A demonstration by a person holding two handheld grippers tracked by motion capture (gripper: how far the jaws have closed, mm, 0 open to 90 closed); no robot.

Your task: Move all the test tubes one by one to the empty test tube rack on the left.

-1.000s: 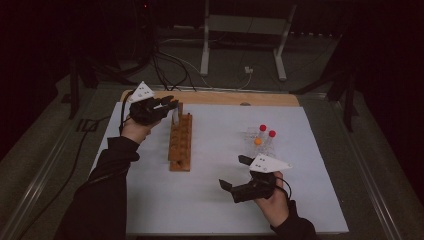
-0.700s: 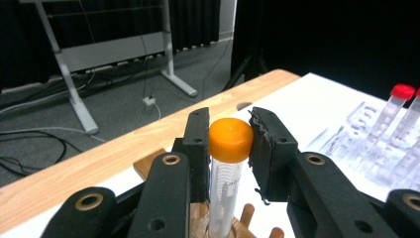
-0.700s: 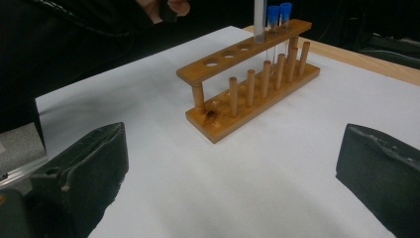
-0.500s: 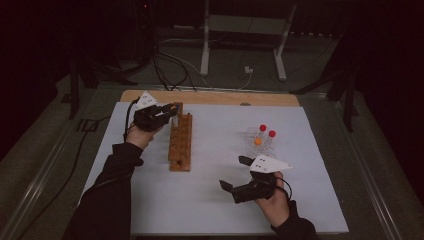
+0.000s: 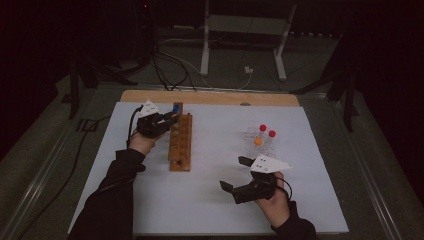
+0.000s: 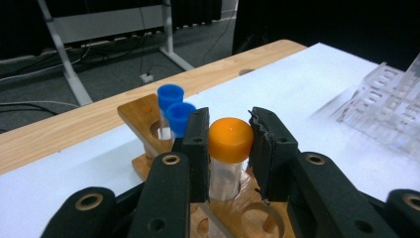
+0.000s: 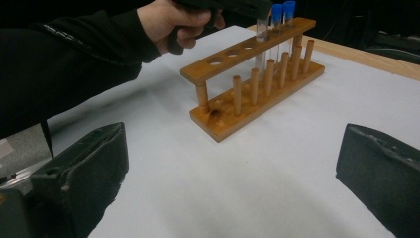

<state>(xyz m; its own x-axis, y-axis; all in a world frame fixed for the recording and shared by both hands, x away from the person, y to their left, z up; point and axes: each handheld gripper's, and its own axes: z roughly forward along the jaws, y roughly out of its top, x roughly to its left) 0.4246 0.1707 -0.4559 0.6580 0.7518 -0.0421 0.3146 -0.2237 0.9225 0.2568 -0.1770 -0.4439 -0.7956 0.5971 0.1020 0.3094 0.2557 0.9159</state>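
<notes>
a: where's my left gripper [image 5: 170, 120] sitting?

b: upper left of the high view, at the far end of the rack [image 5: 180, 142]. in the left gripper view its jaws pinch the orange-capped tube [image 6: 229, 156] just under the cap, and the tube's lower end stands in a rack hole.

a: what's crowding it?

b: two blue-capped tubes [image 6: 173, 111] stand in the holes just behind, close to the left jaw. ahead of the tube there's an empty hole at the bottom of that view.

a: and the far edge?

b: the rack end lies near the wooden strip [image 5: 210, 97] that runs along the top edge of the white sheet [image 5: 210, 200]. little slack there.

a: my right gripper [image 5: 239, 175]?

b: lower right of the high view, resting low over the sheet, jaws spread wide with nothing between them. in the right gripper view the two pads stand at the bottom corners, and the rack lies beyond, centre frame.

a: open room?

b: plenty. bare sheet lies between the rack and the right gripper, and across the whole bottom of the high view. the clear stand [image 5: 257, 140] with red and orange caps sits right of centre, well apart from the rack and just above the right gripper.
</notes>
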